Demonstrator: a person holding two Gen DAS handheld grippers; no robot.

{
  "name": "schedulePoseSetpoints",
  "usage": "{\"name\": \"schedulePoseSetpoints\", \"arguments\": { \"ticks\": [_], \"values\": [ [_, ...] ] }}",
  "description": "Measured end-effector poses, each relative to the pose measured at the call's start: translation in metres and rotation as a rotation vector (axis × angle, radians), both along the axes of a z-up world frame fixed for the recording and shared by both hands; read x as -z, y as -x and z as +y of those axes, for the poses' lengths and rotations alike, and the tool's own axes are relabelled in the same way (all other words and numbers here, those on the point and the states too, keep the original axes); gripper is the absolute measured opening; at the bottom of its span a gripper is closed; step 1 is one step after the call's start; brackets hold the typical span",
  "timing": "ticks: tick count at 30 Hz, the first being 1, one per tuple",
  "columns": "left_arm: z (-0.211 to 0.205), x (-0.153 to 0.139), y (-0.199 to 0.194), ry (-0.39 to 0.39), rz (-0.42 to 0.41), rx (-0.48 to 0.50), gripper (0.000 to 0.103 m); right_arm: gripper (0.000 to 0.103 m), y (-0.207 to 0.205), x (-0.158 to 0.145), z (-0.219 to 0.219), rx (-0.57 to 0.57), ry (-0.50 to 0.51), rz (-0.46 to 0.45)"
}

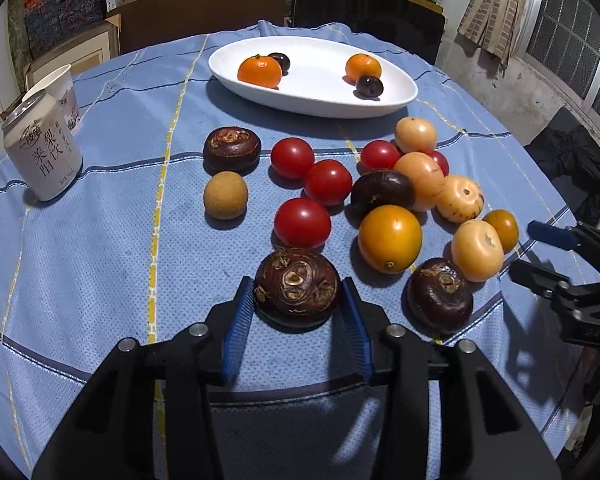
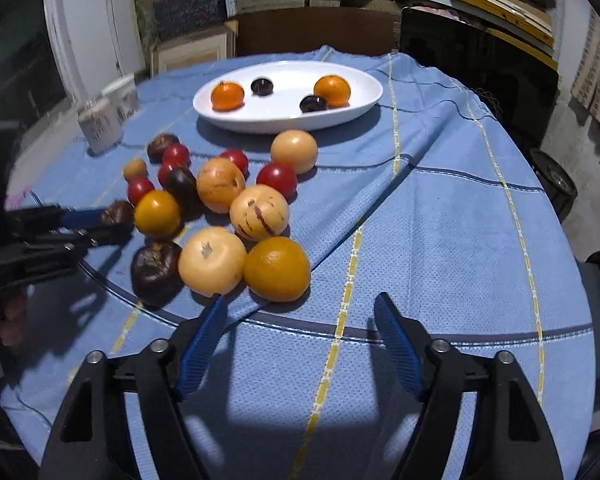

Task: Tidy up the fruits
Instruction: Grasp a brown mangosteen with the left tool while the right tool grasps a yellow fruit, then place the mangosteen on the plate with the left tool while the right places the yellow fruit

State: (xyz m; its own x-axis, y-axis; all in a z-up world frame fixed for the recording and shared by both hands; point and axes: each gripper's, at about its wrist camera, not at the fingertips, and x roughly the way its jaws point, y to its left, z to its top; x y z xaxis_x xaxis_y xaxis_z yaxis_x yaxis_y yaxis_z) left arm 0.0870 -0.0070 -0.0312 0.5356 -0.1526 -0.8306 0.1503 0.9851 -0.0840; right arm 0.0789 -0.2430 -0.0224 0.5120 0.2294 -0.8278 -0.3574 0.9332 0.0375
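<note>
My left gripper [image 1: 296, 282] is shut on a dark brown water chestnut [image 1: 298, 286] that rests on the blue cloth, one blue pad against each side. The same grip shows at the left of the right wrist view, around the chestnut [image 2: 118, 211]. My right gripper [image 2: 300, 298] is open with nothing between its fingers, just short of an orange-yellow fruit [image 2: 278, 274] and a pale fruit [image 2: 212, 266]. It also shows at the right edge as the right gripper [image 1: 540, 256]. Red tomatoes [image 1: 302, 222], pale fruits and more chestnuts lie loose. A white oval plate [image 1: 316, 76] holds two mandarins and two dark fruits.
A white drink can [image 1: 42, 152] and a paper cup [image 1: 62, 88] stand at the left of the round table. A brown longan [image 1: 225, 195] lies apart from the pile. Dark chairs and shelves stand beyond the far edge. A hand [image 2: 10, 316] shows at the left.
</note>
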Motion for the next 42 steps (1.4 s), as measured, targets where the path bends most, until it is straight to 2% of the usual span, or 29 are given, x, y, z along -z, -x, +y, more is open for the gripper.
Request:
{"name": "schedulePoseSetpoints", "arguments": {
  "ticks": [2, 11, 12, 13, 14, 21, 26, 35, 42],
  "values": [
    [0.0, 0.0, 0.0, 0.002, -0.001, 0.001, 0.043, 0.057, -0.005, 0.004, 0.003, -0.001, 0.016, 0.024],
    [-0.001, 0.001, -0.001, 0.0, -0.008, 0.008, 0.043, 0.051, -0.016, 0.005, 0.02, -0.049, 0.074, -0.038],
    [-0.002, 0.001, -0.001, -0.001, -0.007, 0.007, 0.043, 0.048, -0.019, 0.006, 0.022, -0.054, 0.065, -0.03],
    [-0.001, 0.001, -0.001, -0.001, -0.007, 0.007, 0.043, 0.039, -0.02, 0.007, 0.022, -0.062, 0.047, -0.02],
    [-0.001, 0.001, -0.001, 0.0, -0.007, 0.007, 0.043, 0.038, -0.021, 0.007, 0.022, -0.067, 0.036, -0.015],
    [0.001, -0.001, 0.0, 0.026, 0.004, -0.001, 0.043, 0.038, -0.014, 0.002, 0.011, -0.039, -0.031, -0.017],
    [0.002, -0.006, 0.008, 0.003, -0.013, -0.002, 0.043, 0.038, -0.005, -0.009, -0.005, -0.025, -0.093, -0.025],
    [0.01, -0.025, 0.024, -0.003, -0.052, -0.008, 0.043, 0.038, 0.004, -0.025, -0.015, -0.023, -0.148, -0.054],
    [0.01, -0.043, 0.032, 0.029, -0.079, 0.007, 0.043, 0.038, 0.006, -0.038, -0.016, -0.03, -0.22, -0.06]
  ]
}}
